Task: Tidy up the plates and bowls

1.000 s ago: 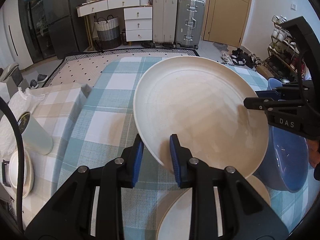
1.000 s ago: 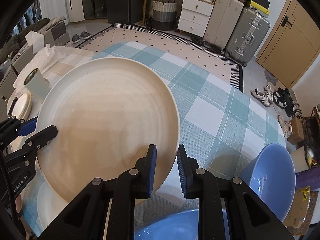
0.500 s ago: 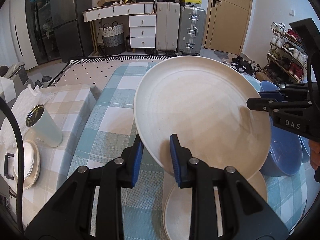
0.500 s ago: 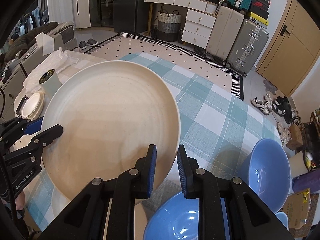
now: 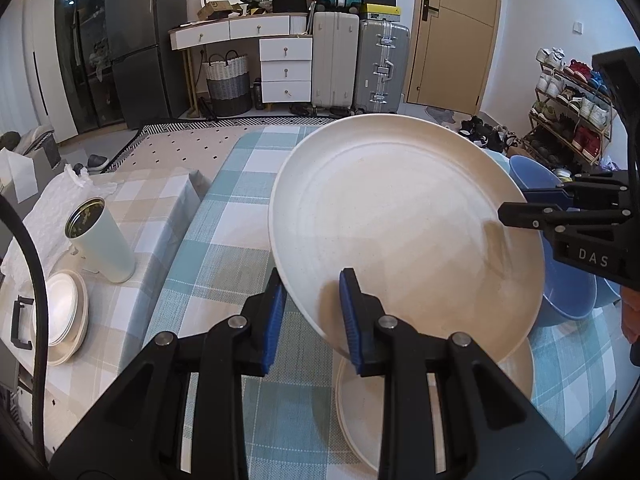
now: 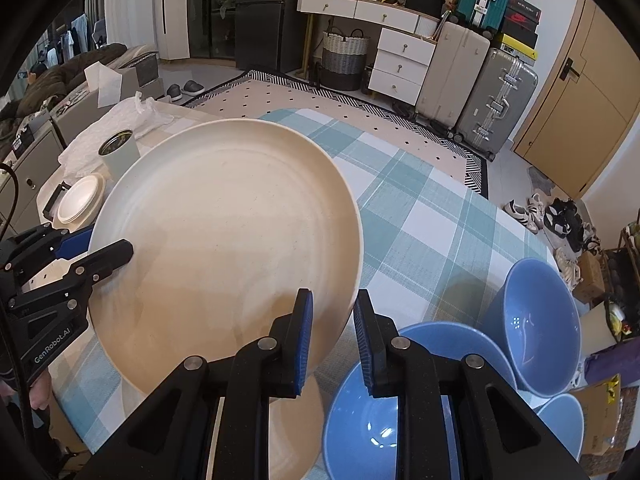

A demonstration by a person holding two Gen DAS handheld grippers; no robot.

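A large cream plate (image 5: 400,232) (image 6: 224,240) hangs tilted above the teal checked table (image 5: 224,240), held by two opposite rims. My left gripper (image 5: 310,312) is shut on its near-left rim, and shows at the left edge of the right wrist view (image 6: 96,244). My right gripper (image 6: 332,340) is shut on the opposite rim and shows at the right of the left wrist view (image 5: 520,204). A second cream plate (image 5: 360,412) lies on the table under the held one. Three blue bowls (image 6: 540,320) (image 6: 384,420) (image 6: 560,432) stand right of my right gripper.
A lower side table in a beige checked cloth (image 5: 152,200) stands to the left. On it are a white tumbler (image 5: 100,240), a stack of small cream plates (image 5: 64,312) and crumpled white plastic (image 5: 60,200). Suitcases, drawers and a shoe rack line the far walls.
Both grippers have risen and drawn back with the large plate still between them. More of the plate lying on the table and of the blue bowls shows now.
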